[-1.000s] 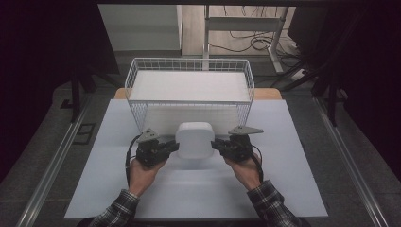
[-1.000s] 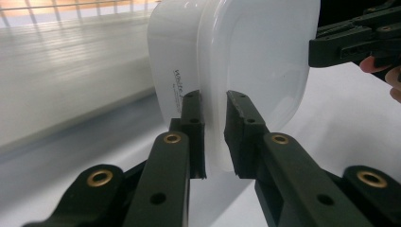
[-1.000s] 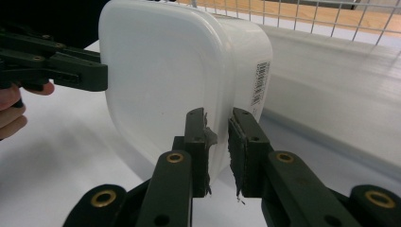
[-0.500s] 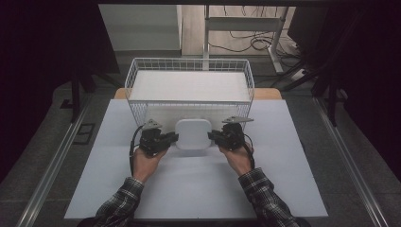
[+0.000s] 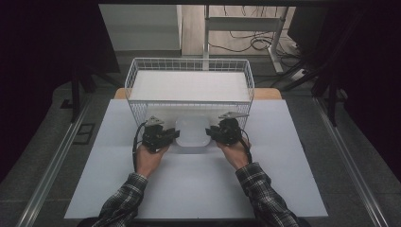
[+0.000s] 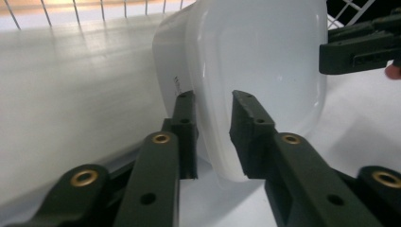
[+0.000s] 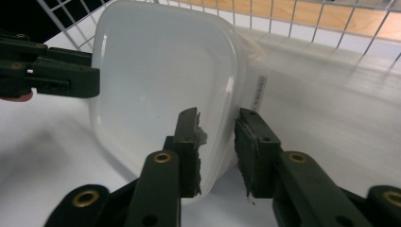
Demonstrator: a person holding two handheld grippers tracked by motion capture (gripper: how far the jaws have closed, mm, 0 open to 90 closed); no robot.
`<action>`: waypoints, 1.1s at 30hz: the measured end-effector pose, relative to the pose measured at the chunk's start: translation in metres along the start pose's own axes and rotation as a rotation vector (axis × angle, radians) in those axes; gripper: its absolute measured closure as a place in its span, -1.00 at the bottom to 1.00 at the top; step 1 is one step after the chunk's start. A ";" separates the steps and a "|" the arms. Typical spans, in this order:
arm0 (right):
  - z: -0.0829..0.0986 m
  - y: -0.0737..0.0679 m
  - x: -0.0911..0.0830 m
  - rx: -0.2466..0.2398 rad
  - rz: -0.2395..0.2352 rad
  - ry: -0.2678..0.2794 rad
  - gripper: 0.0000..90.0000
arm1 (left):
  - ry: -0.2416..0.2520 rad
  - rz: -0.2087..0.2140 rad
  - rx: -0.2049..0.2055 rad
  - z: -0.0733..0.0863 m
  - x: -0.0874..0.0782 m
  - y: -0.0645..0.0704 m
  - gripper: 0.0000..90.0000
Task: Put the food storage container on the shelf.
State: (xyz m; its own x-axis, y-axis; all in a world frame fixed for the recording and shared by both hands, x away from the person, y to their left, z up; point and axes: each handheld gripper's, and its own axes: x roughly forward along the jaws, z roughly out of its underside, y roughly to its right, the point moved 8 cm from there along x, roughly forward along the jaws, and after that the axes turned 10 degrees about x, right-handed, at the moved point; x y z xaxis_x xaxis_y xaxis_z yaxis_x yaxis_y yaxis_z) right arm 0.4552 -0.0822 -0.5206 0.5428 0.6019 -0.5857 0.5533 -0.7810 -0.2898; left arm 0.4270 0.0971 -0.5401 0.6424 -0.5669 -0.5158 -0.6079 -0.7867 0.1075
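Left gripper [image 5: 171, 136] and right gripper [image 5: 213, 132] each clamped on opposite rims of white plastic container [image 5: 191, 134], held between them, wire basket [image 5: 189, 66] directly ahead.

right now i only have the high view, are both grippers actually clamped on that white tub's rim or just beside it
Observer: In the left gripper view the left gripper has a finger on each side of the white tub wall, pinching its rim.
Operator: and the right one
Observer: Same: the right gripper straddles the opposite wall, one finger inside the tub, one outside.
Operator: anything on the tub i can't see from up here
Observer: A small dark printed label runs down its outer side, facing the wire basket.
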 end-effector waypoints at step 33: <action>-0.008 -0.003 -0.012 -0.074 -0.021 0.050 0.83 | 0.102 0.003 0.087 -0.015 -0.022 0.010 -0.52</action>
State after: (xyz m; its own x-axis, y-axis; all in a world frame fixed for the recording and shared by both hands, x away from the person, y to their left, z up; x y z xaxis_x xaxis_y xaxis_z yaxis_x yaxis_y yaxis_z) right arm 0.4519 -0.0859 -0.5065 0.5605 0.6269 -0.5412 0.6091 -0.7548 -0.2435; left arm 0.4139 0.0976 -0.5149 0.6821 -0.5946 -0.4256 -0.6451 -0.7634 0.0328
